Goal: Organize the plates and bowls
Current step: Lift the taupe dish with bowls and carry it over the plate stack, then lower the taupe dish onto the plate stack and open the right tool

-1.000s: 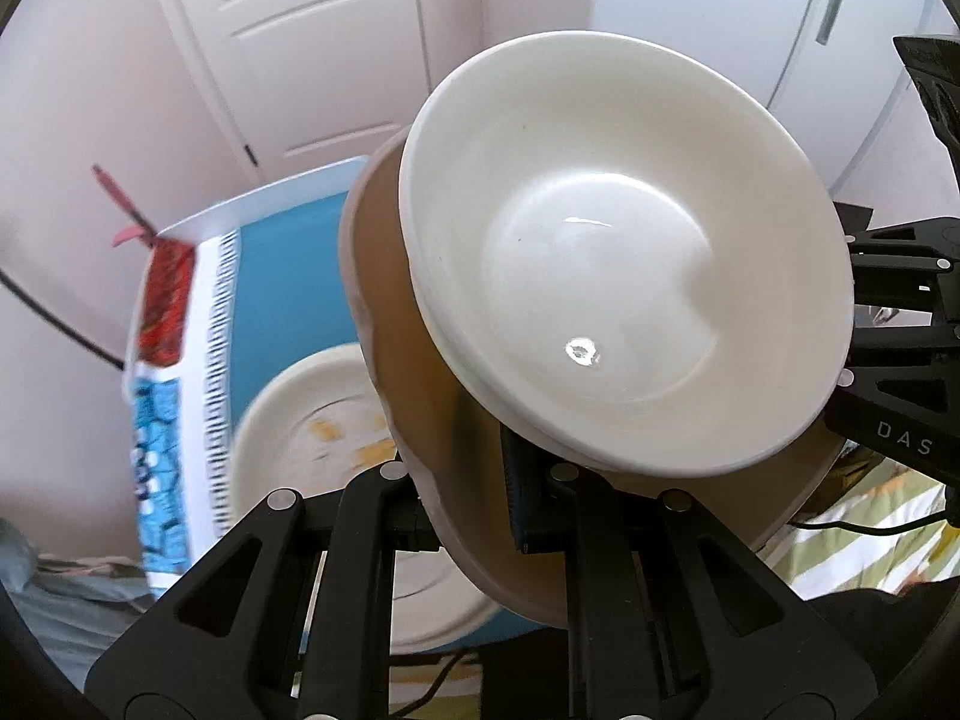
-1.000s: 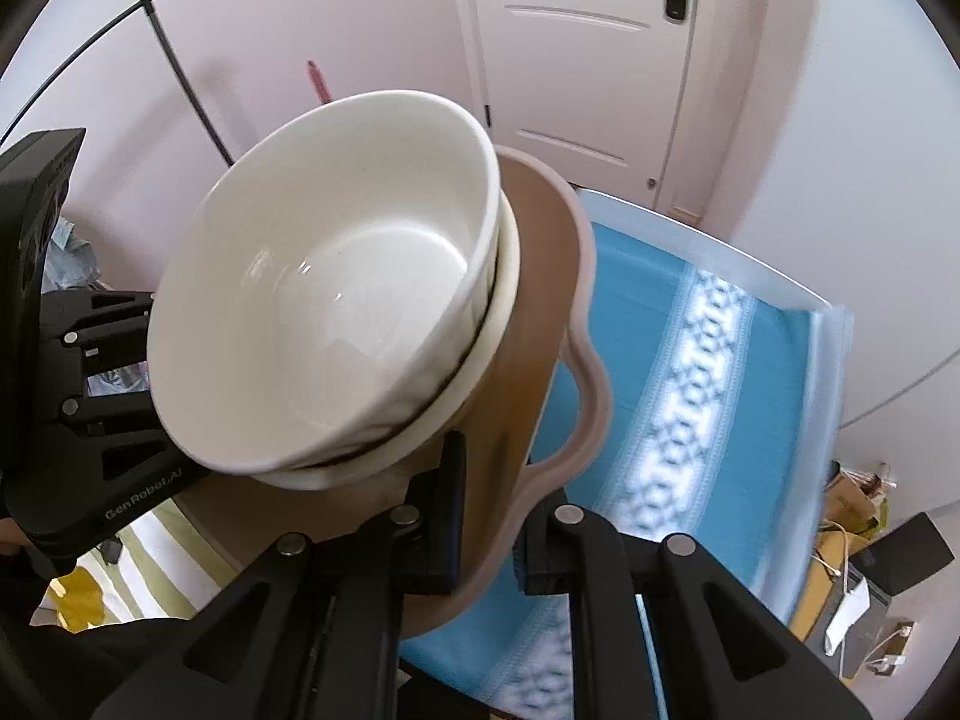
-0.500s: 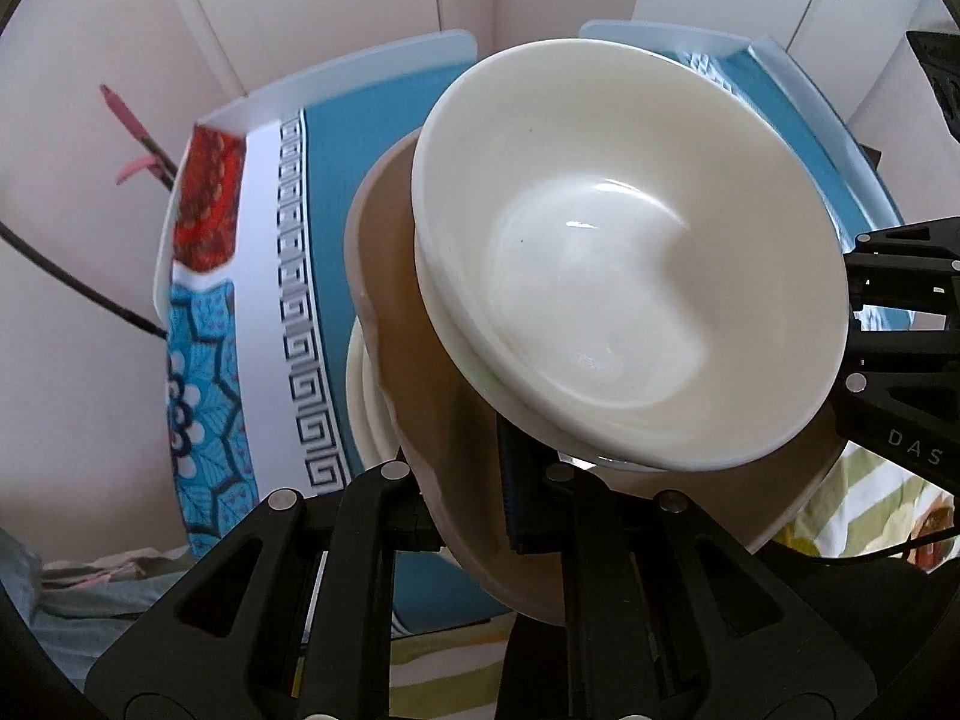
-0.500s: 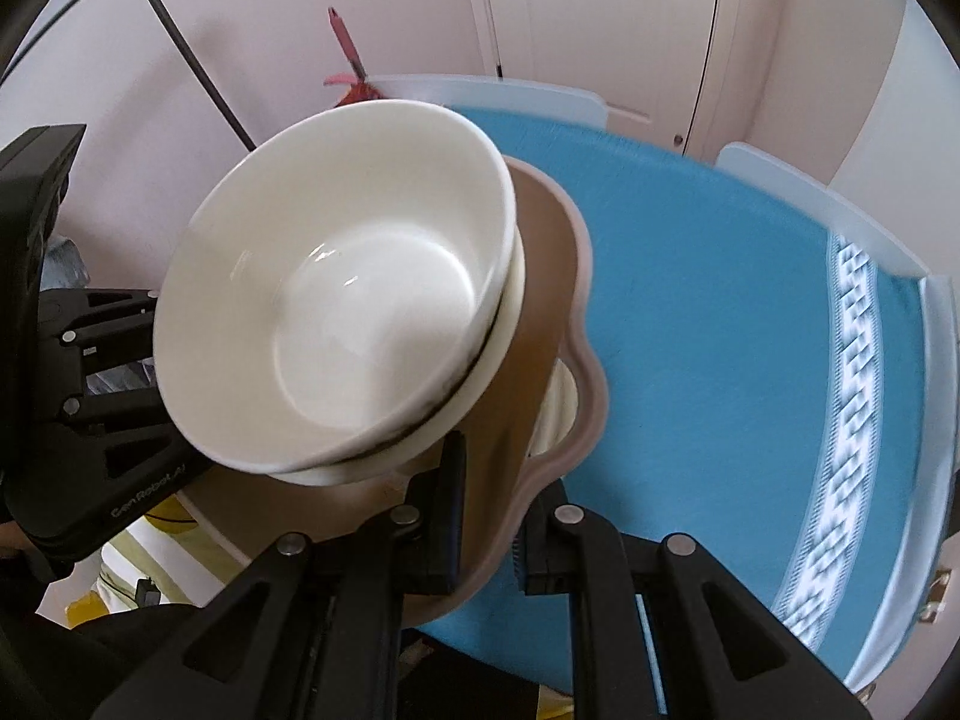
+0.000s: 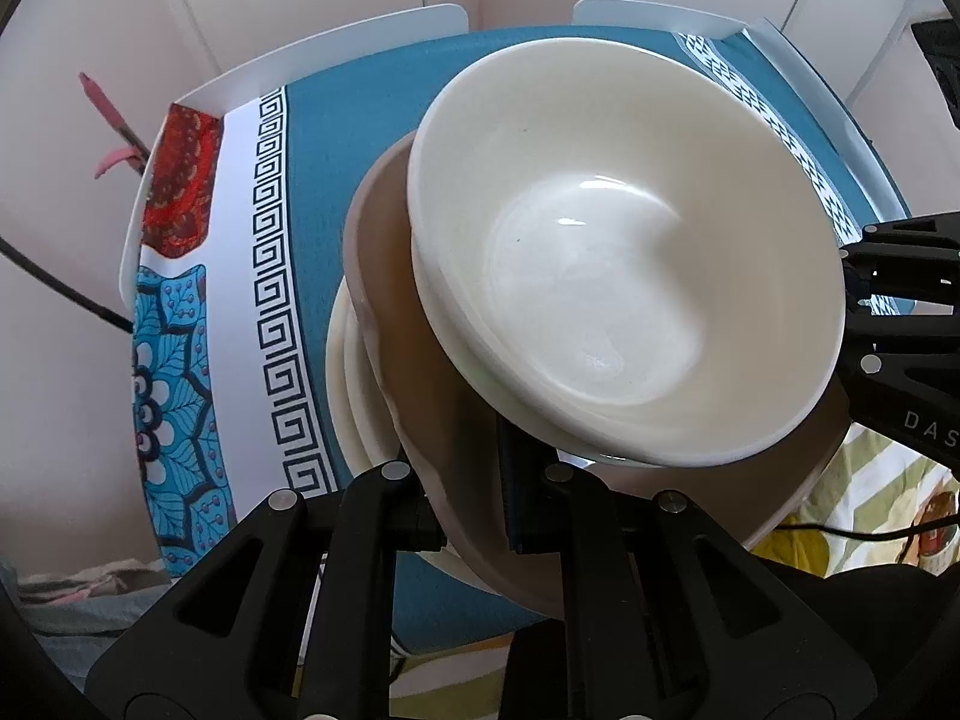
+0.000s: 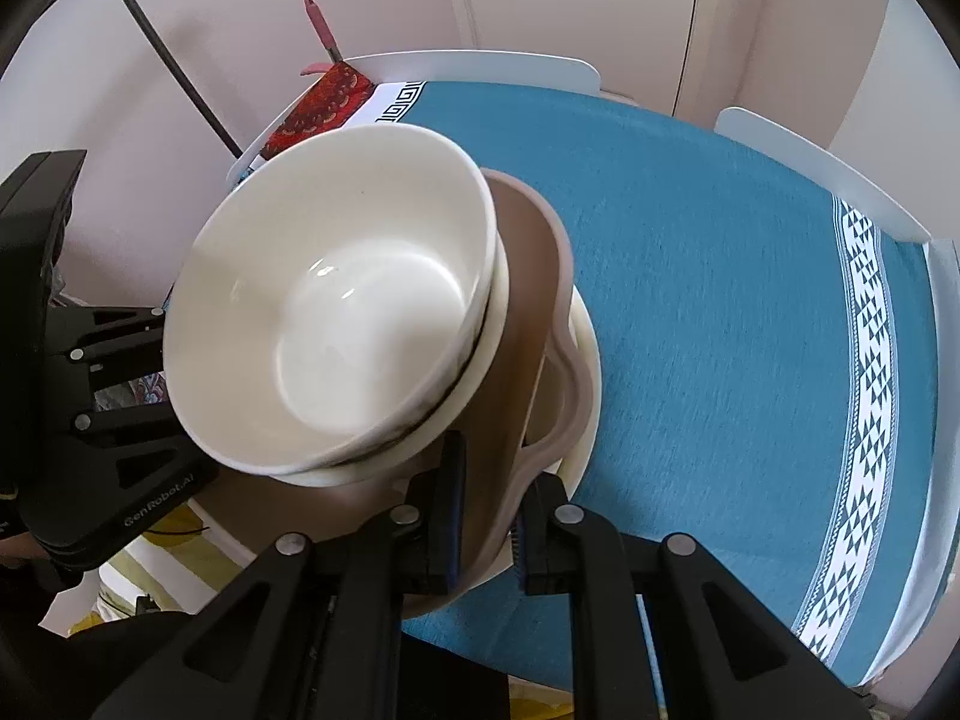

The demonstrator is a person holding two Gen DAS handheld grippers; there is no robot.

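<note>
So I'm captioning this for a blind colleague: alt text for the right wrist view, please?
The right tool clamps the rim of a tan scalloped plate carrying two stacked white bowls, just above a cream plate on a teal tablecloth. The left tool grips the plate's far side.

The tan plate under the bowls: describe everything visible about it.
The tan plate is a matte beige-brown dish, ceramic by its look, with a wavy, scalloped rim. It is tilted and carries two nested white bowls. The left gripper and the right gripper each clamp its rim from opposite sides. It sits just over a cream plate lying on the blue tablecloth; whether the two plates touch cannot be told.
</note>
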